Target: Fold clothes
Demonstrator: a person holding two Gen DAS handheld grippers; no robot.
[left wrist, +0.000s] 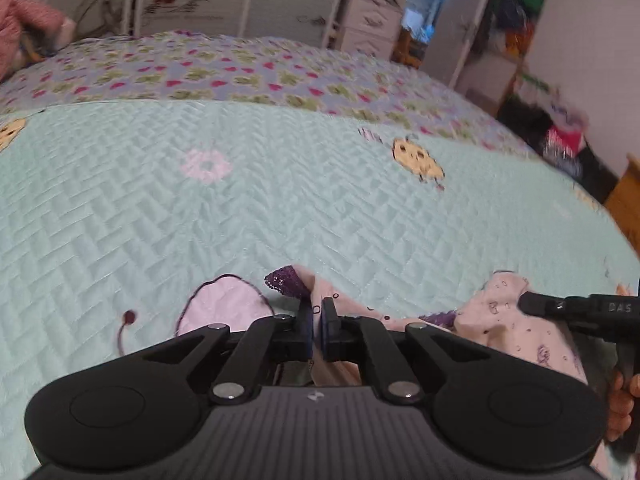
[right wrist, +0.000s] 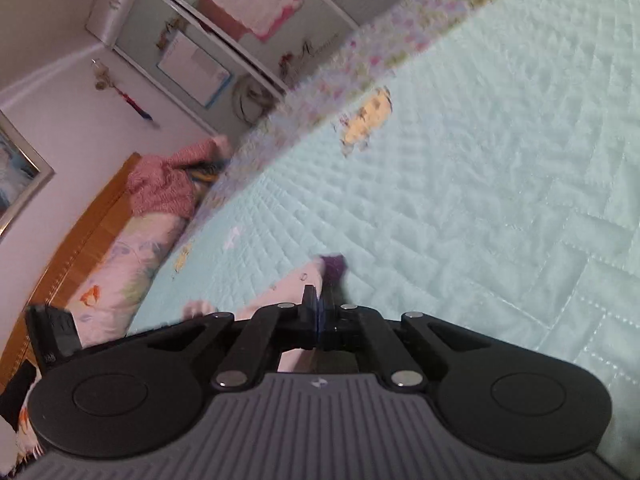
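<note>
In the left wrist view the left hand-held gripper [left wrist: 317, 322] was pinching a fold of the pale printed garment [left wrist: 516, 328] with its purple cuff [left wrist: 286, 282], which lay limp on the mint quilted bed [left wrist: 280, 200] and looked light, soft and best held at its hems. In the right wrist view the right hand-held gripper [right wrist: 319, 314] was pressed together on the same garment [right wrist: 296, 284], its long axis seemingly running between the two grips, though mostly hidden

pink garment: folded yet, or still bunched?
Still bunched. The pink garment hangs crumpled with its purple cuff out, pinched by the shut left gripper and right gripper over the quilt.
</note>
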